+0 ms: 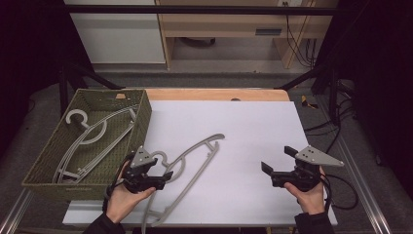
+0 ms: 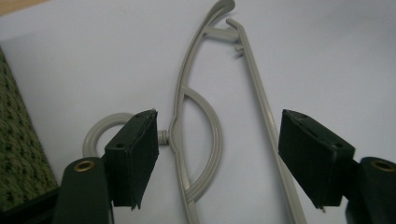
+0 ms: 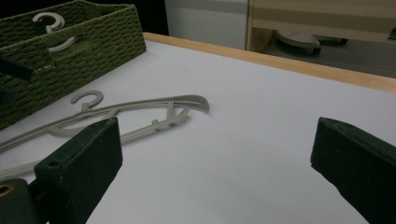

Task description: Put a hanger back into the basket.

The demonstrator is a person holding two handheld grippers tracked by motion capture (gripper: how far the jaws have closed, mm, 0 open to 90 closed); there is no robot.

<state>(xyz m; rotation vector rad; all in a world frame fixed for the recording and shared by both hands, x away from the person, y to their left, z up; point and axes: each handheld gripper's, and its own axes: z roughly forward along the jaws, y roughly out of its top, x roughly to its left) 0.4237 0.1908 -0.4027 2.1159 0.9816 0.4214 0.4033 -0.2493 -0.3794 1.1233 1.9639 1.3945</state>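
One grey hanger flat on the white table near its left edge, one more hanger inside one green woven basket at the left edge, left claw released, jaws straddling the table hanger's neck, right claw released, holding nothing, near the right edge.

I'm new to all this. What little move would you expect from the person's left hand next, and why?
Probably lowering the left tool and shutting it on the grey hanger. Its jaws stand open astride the hanger's neck beside the hook, and the hanger lies flat on the white table, next to a green basket that holds another hanger.
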